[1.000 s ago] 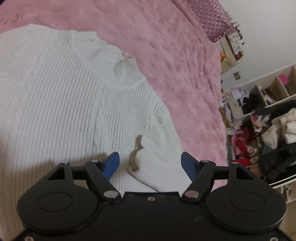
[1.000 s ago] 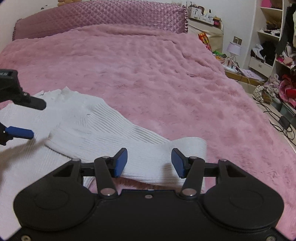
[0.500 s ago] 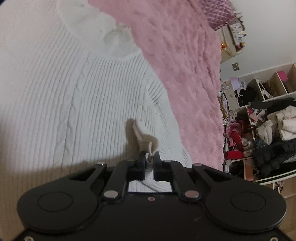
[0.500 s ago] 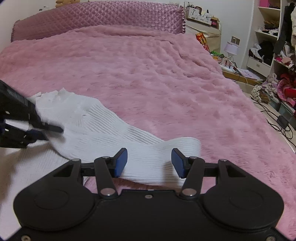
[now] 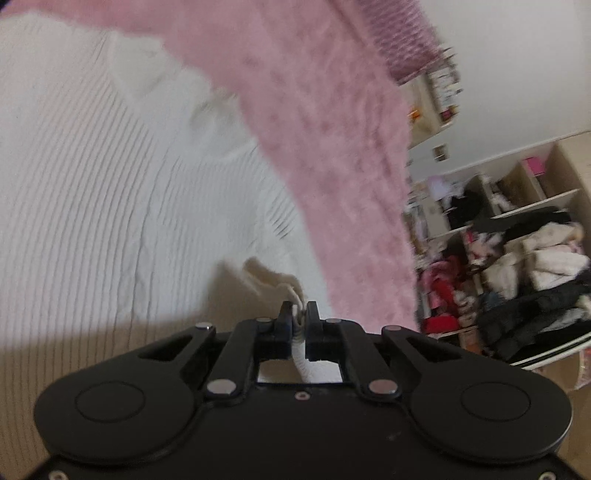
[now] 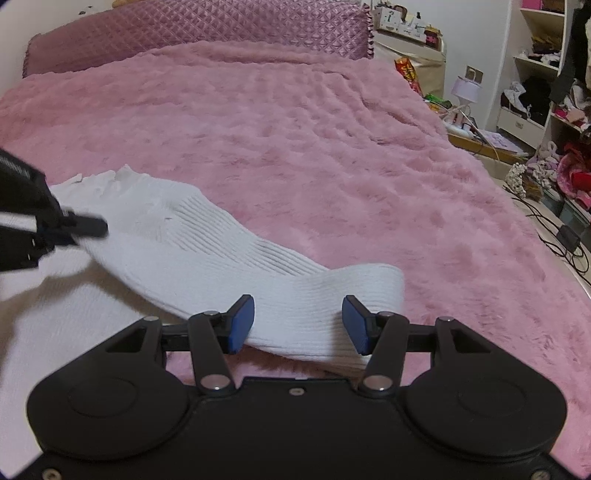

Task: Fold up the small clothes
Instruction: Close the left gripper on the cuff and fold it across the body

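A white ribbed sweater lies flat on a pink fluffy bedspread. My left gripper is shut on the sweater's sleeve cuff and holds it over the sweater's body. In the right wrist view the folded sleeve runs across the bedspread, with its bend at the front. My right gripper is open just above that bend and holds nothing. The left gripper shows at the left edge there.
A purple quilted headboard stands at the far end of the bed. Open shelves full of clothes and a bedside table with clutter stand to the right. Cables lie on the floor.
My left gripper closed on the sleeve cuff and has moved it over the sweater's body. My right gripper has stayed open over the sleeve's bend.
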`<action>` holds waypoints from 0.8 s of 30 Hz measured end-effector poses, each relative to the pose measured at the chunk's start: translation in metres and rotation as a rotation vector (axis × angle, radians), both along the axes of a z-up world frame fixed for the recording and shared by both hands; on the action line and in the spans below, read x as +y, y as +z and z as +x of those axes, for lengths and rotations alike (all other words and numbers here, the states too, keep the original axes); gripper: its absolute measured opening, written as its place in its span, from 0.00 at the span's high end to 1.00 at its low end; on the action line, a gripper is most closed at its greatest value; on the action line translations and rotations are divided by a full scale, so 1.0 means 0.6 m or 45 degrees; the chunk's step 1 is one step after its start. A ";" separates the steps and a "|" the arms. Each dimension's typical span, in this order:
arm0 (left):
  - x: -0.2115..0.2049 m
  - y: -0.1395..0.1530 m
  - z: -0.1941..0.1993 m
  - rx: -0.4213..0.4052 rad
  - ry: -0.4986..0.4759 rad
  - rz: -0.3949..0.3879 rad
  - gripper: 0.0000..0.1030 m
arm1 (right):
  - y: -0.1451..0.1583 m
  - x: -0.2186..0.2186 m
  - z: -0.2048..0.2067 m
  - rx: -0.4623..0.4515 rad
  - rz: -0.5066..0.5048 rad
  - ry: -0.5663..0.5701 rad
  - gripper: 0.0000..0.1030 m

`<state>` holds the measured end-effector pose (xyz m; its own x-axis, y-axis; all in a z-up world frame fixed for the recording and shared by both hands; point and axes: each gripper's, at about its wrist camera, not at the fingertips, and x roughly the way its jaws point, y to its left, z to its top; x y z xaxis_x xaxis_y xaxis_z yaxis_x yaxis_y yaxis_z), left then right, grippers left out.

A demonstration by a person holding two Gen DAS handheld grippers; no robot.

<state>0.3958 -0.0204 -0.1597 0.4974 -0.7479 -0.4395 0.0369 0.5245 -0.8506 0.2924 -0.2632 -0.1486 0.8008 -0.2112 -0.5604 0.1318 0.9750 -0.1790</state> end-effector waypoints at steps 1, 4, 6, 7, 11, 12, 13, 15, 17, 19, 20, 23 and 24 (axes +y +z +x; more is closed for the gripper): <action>0.008 0.009 -0.001 -0.026 0.004 -0.013 0.98 | 0.003 0.007 0.002 -0.006 -0.008 0.012 0.47; 0.044 0.045 -0.006 -0.108 0.037 -0.034 0.98 | 0.012 0.026 0.006 -0.023 -0.028 0.055 0.47; 0.075 0.068 -0.013 -0.155 0.066 -0.016 0.98 | 0.016 0.042 0.012 -0.028 -0.028 0.089 0.47; 0.094 0.078 -0.018 -0.177 0.086 0.004 0.98 | 0.016 0.050 0.015 -0.027 -0.025 0.105 0.47; 0.178 0.094 -0.043 -0.207 0.181 0.079 0.98 | 0.007 0.090 0.032 -0.018 -0.020 0.164 0.47; 0.200 0.093 -0.052 -0.204 0.212 0.102 0.98 | 0.003 0.099 0.037 -0.014 -0.011 0.174 0.47; 0.218 0.090 -0.061 -0.204 0.235 0.128 0.98 | -0.001 0.108 0.042 -0.008 -0.004 0.182 0.47; 0.252 0.081 -0.078 -0.189 0.282 0.174 0.98 | -0.011 0.127 0.051 0.009 0.003 0.193 0.47; 0.276 0.063 -0.090 -0.169 0.317 0.197 0.98 | -0.019 0.142 0.057 0.025 0.008 0.204 0.47; 0.296 0.043 -0.101 -0.136 0.348 0.217 0.98 | -0.024 0.156 0.062 0.039 0.006 0.212 0.47; 0.303 0.035 -0.105 -0.123 0.361 0.225 0.98 | -0.026 0.161 0.063 0.043 0.000 0.215 0.47; 0.323 0.006 -0.122 -0.099 0.397 0.233 0.98 | -0.028 0.169 0.062 0.044 -0.010 0.223 0.47; 0.327 0.001 -0.128 -0.094 0.412 0.232 0.98 | -0.028 0.170 0.062 0.046 -0.014 0.222 0.47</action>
